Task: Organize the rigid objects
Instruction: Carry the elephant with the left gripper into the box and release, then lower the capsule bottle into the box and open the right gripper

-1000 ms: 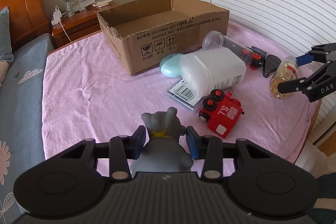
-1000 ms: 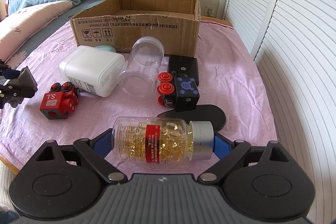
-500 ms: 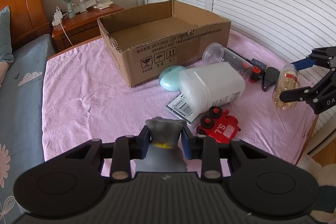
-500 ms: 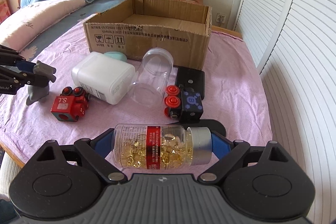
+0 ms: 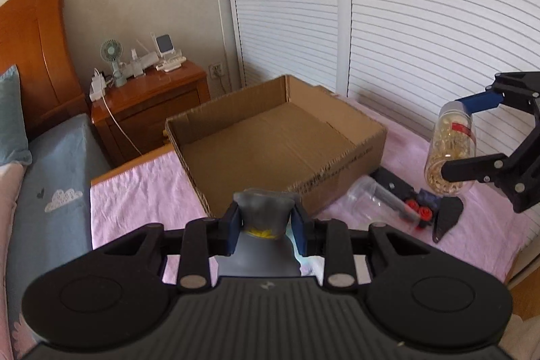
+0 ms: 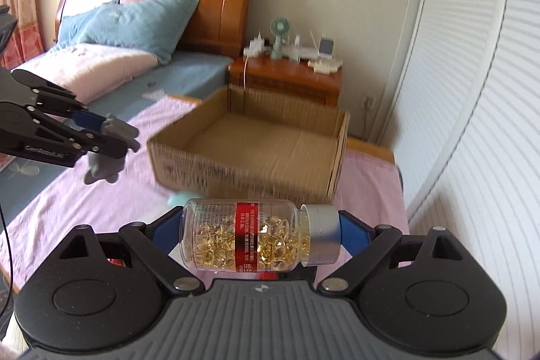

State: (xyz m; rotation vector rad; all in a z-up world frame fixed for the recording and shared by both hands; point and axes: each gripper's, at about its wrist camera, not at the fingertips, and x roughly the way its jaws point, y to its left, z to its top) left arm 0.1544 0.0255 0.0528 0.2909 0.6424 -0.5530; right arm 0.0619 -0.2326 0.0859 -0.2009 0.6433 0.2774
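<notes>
**Both grippers loaded above the bed, box open between them**

The left gripper (image 5: 266,226) is clamped tight on a grey toy (image 5: 264,218); its blue pads press the figure's sides at the neck, where a bit of yellow shows. In the right wrist view the same toy (image 6: 113,137) hangs clear of the pink sheet (image 6: 84,201), with the left gripper (image 6: 101,135) reaching in from the left edge.

The right gripper (image 6: 260,233) has its jaws spread wide, and they grip a pill bottle (image 6: 243,235) end to end: one pad on the base, the other on the silver cap (image 6: 320,233). The bottle lies crosswise in that view, half full of golden capsules, a red label around its middle. From the left wrist view the bottle (image 5: 450,154) stands nearly upright in the air, held by the right gripper (image 5: 472,137) to the right of the box.

The cardboard box (image 5: 280,140) sits on the sheet, top open, nothing visible inside. Just beside its right front corner lie a clear jar (image 5: 371,194), a toy with red wheels (image 5: 418,211) and a black flat piece (image 5: 447,218). Behind the box stands a wooden nightstand (image 5: 152,103) with a small fan (image 5: 111,56).
</notes>
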